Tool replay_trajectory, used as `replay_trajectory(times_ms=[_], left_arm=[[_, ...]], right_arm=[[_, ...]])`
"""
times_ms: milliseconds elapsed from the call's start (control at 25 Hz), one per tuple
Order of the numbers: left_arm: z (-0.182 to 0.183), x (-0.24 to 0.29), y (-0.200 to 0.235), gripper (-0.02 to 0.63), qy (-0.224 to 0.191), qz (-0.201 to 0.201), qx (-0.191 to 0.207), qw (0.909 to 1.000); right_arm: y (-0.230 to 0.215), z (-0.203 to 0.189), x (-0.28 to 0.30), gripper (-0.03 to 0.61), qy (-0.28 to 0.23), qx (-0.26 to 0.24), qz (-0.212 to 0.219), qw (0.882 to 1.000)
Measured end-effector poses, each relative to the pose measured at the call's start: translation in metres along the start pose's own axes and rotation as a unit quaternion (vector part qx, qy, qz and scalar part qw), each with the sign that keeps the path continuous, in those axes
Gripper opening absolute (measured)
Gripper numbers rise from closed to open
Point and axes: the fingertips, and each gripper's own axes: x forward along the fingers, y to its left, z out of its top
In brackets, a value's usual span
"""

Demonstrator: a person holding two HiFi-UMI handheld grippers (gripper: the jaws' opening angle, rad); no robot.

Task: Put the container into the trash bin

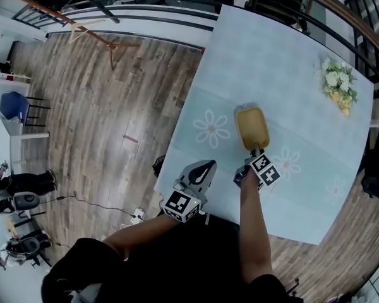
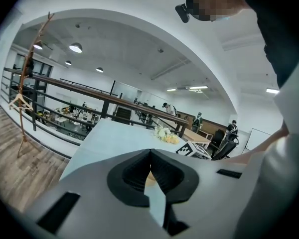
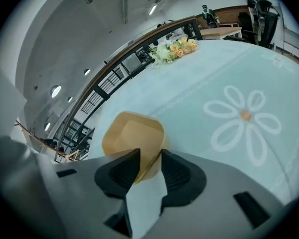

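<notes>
Right gripper [image 1: 255, 151] touches the yellow container [image 1: 251, 126] on the table [image 1: 271, 62].

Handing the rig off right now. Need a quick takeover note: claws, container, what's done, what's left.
Left claw: shut, empty, by the near edge of the table.
Right claw: shut on the near wall of the yellow container.
Container: on the table, apparently not lifted yet.
Done: the grasp.
Left: lift, carry and drop it into the trash bin. No bin shows in any view, so find it first.
</notes>
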Motion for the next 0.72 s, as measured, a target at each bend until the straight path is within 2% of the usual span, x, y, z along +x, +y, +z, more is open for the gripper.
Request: replay_trajectory(times_ms=[160, 320, 520, 720], left_arm=[[0.000, -0.001, -0.003, 0.014, -0.008, 0.001, -0.001, 1.0000], [0.003, -0.006, -0.006, 0.014, -0.013, 0.004, -0.003, 0.9999], [0.000, -0.019, -0.006, 0.014, -0.016, 0.006, -0.004, 0.9998], [0.000, -0.040, -0.007, 0.014, -0.024, 0.002, -0.003, 0.9997]], right_arm=[[-0.006, -0.004, 0.012, 0.132, 0.015, 0.013, -0.007, 1.000], [-0.009, -0.006, 0.016, 0.051, 0.020, 0.009, -0.007, 1.000], [0.000, -0.010, 0.004, 0.041, 0.013, -0.014, 0.010, 1.000], [0.014, -0.022, -0.035, 0.038, 0.003, -0.049, 0.035, 0.998]])
